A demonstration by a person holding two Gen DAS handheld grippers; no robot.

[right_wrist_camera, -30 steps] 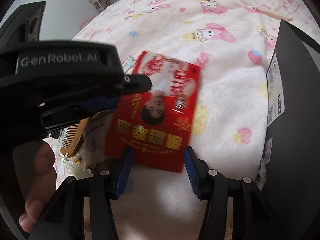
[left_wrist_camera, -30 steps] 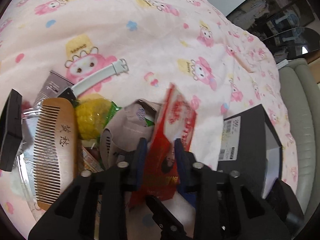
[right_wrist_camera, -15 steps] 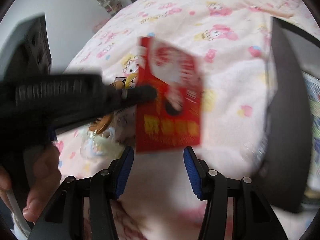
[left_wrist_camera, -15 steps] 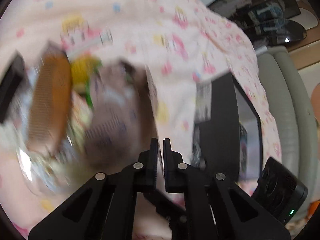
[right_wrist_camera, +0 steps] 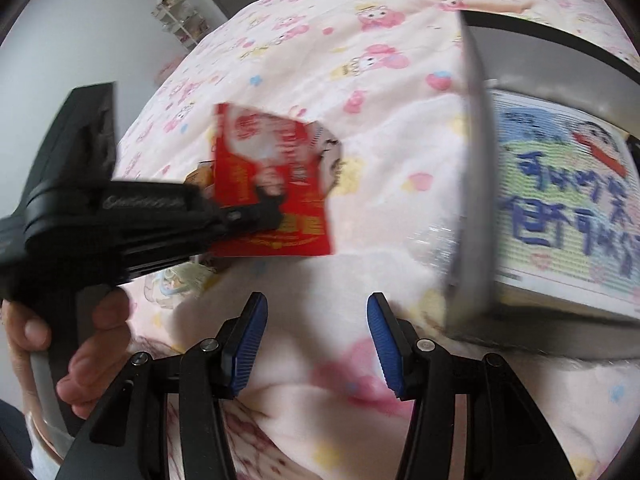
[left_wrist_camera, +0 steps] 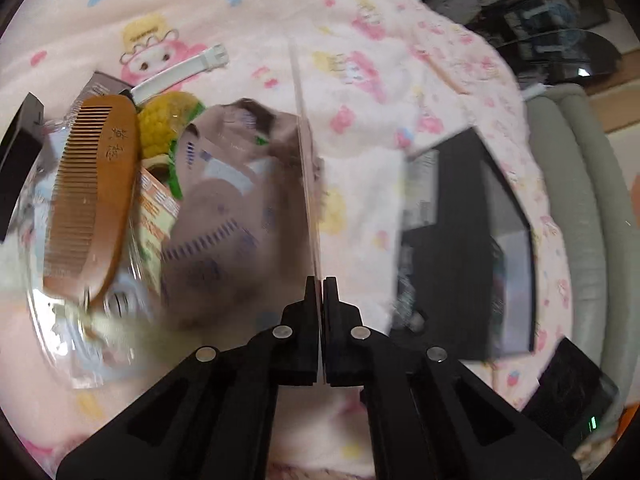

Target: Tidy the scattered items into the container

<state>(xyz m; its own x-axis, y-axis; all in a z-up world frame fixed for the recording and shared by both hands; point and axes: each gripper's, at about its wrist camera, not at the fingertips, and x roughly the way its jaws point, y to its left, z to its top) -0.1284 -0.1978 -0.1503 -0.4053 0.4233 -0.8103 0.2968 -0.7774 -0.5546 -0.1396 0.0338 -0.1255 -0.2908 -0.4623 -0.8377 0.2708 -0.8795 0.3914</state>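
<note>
My left gripper (left_wrist_camera: 321, 282) is shut on a flat red packet, seen edge-on in the left wrist view (left_wrist_camera: 306, 160) and face-on in the right wrist view (right_wrist_camera: 272, 184), held above the pink blanket. The black box container (left_wrist_camera: 468, 240) lies to its right; in the right wrist view its open inside (right_wrist_camera: 560, 208) shows a printed cartoon sheet. On the left lie a wooden comb (left_wrist_camera: 94, 196), a yellow corn toy (left_wrist_camera: 168, 128), a grey-brown pouch (left_wrist_camera: 232, 216) and a white strap (left_wrist_camera: 180, 76). My right gripper (right_wrist_camera: 314, 344) is open and empty, low over the blanket.
A pink cartoon-print blanket (left_wrist_camera: 360, 40) covers the bed. A clear plastic bag (left_wrist_camera: 60, 312) lies under the comb. A grey sofa edge (left_wrist_camera: 580, 200) runs along the right. A hand (right_wrist_camera: 80, 352) holds the left gripper's handle.
My left gripper has lifted the red packet off the pile and turned it edge-on, carrying it right toward the black box. The right gripper stayed open and now faces the box's open inside.
</note>
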